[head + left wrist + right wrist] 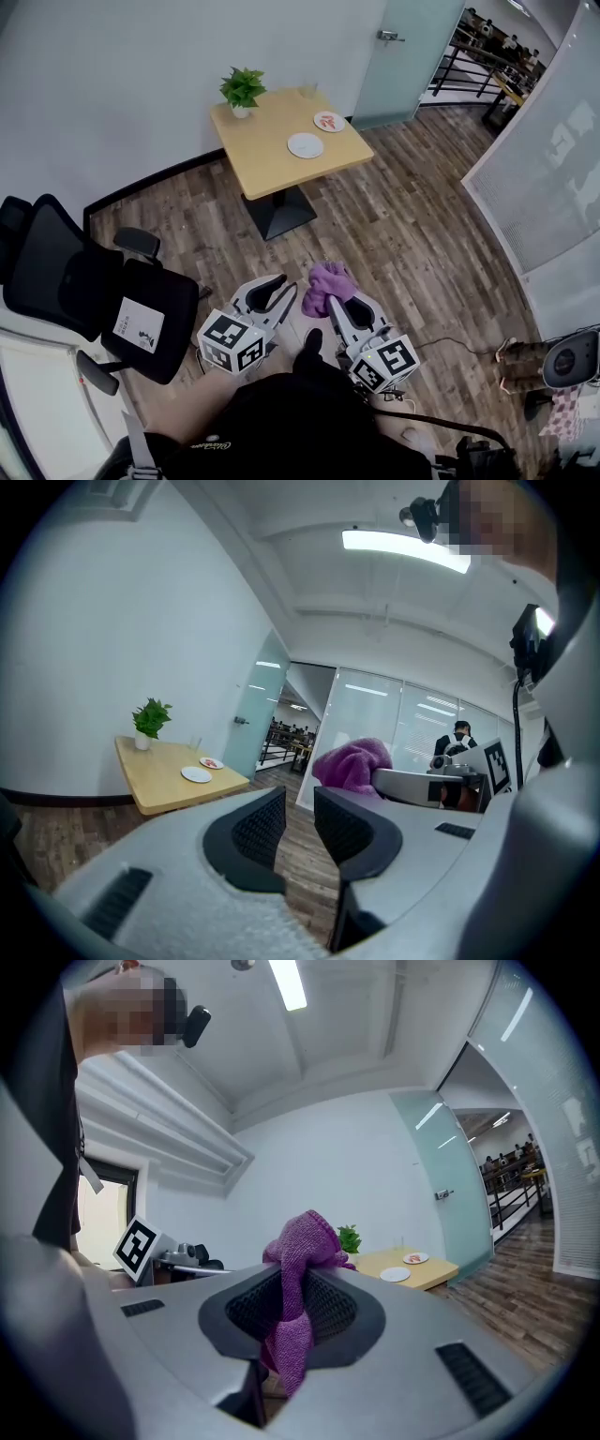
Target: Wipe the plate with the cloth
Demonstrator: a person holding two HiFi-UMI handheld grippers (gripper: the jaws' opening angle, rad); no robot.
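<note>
**Purple cloth held in the right gripper, plate far off on the table**

Much here is small or cut off. In the head view the person appears only as dark clothing at 6 o'clock, cropped by the bottom edge. The round white plate [305, 145] is tiny. It lies on a light wooden square table [272, 159] at 12 o'clock, well apart from both grippers. A second small plate [329, 121] sits just beside it at 1 o'clock, carrying something reddish too small to tell. A green potted plant [243, 90] stands at the table's 10 o'clock corner. A black mesh office chair [89, 281] at 9 o'clock is partly cropped by the left edge.

Both grippers are held low in front of the body above the wood-plank floor [412, 234], pointing toward the table at 12 o'clock. The right gripper [339, 304] has its jaws closed on a purple knitted cloth [326, 284]. In the right gripper view the cloth [298, 1279] bunches above the jaw tips and hangs down between the pads, its lower end hidden behind the gripper body. The left gripper [273, 292] is just beside it at 9 o'clock. In the left gripper view its jaws [298, 806] stand slightly apart with only floor showing in the narrow gap.
</note>
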